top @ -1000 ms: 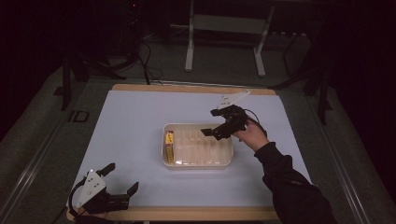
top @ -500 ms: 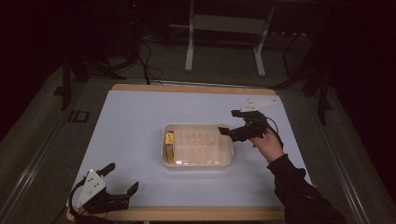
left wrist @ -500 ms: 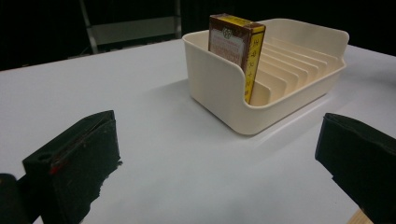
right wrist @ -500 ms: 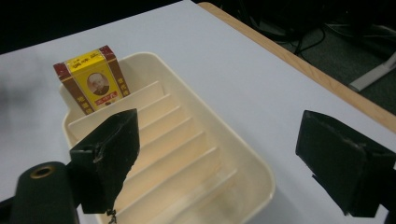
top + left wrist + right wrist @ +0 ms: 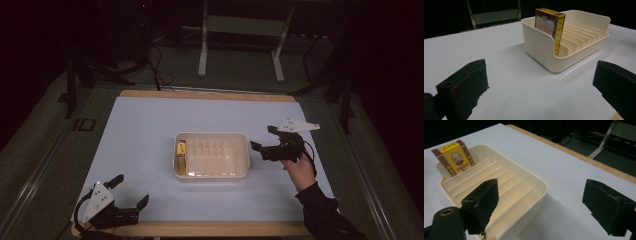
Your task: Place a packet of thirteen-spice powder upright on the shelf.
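At the near left corner of the pale blue counter (image 5: 150, 125), the left gripper (image 5: 131, 192) rests with fingers spread, empty. In the middle, a yellow and maroon card box (image 5: 181, 156) stands upright in the leftmost slot of a cream plastic slotted tray (image 5: 212, 176). Just right of the tray, the right gripper (image 5: 263, 143) hovers with fingers spread and empty, so the placing step looks finished; the next move would be fetching another item.

Print on yellow-red box (image 5: 550, 23) too small to read.

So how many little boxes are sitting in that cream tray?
1: the yellow and maroon box stands upright in the leftmost slot of the tray. Other slots look empty.
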A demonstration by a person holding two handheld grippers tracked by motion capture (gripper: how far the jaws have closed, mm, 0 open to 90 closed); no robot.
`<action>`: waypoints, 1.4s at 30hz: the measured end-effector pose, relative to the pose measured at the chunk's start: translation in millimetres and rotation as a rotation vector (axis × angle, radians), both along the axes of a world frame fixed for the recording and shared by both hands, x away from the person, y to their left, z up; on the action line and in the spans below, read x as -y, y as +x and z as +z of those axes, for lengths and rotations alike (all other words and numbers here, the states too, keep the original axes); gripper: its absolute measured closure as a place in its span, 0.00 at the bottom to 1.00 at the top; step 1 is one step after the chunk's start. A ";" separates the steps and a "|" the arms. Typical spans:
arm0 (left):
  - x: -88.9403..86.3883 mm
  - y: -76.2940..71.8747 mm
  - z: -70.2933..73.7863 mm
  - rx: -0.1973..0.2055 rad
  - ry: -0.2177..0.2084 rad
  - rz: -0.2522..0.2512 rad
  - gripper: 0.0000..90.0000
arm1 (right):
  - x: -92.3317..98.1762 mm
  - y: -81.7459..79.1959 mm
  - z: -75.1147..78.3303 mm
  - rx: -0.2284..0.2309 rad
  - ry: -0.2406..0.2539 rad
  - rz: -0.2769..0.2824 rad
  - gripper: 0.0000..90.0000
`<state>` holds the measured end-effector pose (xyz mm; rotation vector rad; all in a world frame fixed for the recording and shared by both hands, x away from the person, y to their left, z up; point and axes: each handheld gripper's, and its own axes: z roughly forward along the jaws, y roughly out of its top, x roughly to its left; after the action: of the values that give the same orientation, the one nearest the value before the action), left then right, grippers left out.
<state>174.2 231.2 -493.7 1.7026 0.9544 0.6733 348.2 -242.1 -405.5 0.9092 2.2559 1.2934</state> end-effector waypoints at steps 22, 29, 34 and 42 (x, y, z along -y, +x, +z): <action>1.6 0.3 0.4 0.002 0.005 -0.014 0.00 | 26.0 -51.0 -36.8 0.022 -0.012 -0.131 0.15; 2.6 0.7 0.2 0.001 0.012 -0.023 0.00 | 38.4 -64.1 -42.7 0.060 -0.023 -0.178 0.15; 3.1 1.8 -0.2 -0.003 0.010 -0.026 0.00 | 45.5 -67.9 -46.0 0.043 -0.017 -0.195 0.15; 4.4 3.1 -0.5 -0.005 0.013 -0.036 0.00 | 50.3 -63.7 -51.5 0.056 -0.016 -0.237 0.15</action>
<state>177.3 226.7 -494.2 1.7295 0.9222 0.6527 284.5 -292.4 -456.9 1.0832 2.0420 1.1786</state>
